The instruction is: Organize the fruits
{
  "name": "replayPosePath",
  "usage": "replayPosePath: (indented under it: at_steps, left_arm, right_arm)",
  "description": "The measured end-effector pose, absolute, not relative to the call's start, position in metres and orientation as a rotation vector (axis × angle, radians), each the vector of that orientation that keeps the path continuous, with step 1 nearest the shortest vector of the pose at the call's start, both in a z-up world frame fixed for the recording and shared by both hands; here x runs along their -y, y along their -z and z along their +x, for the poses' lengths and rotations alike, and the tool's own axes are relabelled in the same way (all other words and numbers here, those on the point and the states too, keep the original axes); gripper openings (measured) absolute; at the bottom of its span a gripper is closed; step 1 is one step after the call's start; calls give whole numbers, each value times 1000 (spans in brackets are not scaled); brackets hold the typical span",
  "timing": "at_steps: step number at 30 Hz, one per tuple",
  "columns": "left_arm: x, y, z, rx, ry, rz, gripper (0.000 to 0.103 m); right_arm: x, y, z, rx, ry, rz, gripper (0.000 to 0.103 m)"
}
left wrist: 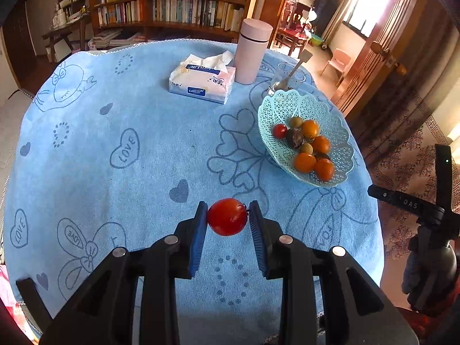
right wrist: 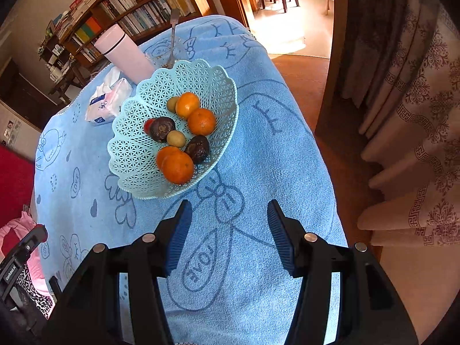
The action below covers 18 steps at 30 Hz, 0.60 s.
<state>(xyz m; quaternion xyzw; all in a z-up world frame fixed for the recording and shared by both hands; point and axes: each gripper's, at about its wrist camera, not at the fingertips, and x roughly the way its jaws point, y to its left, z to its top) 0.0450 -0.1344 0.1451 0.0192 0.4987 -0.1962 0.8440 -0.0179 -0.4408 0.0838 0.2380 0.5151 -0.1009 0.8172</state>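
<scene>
left tool clamped on round red tomato, lower centre, stem end toward right pad, above blue towel-covered surface. right tool released, empty, below pale green lattice plastic basket of fruit.

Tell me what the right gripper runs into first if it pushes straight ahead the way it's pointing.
Most likely the near rim of the fruit basket, just ahead and slightly left of the open right gripper. If it is angled downward, it would meet the blue tablecloth first; depth is unclear.

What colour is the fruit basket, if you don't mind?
The fruit basket is pale mint green lattice plastic, clearest in the right wrist view.
</scene>
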Motion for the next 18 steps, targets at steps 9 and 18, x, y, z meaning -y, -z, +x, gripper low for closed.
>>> replayPosePath:
  at_steps: [9, 18]
  left_arm:
    - [181, -151, 55, -1030, 510, 95, 30]
    - [225, -163, 74, -978, 572, 125, 30]
  right_arm:
    - [450, -84, -53, -1099, 250, 507, 56]
    - [463, -86, -83, -1109, 232, 529, 57]
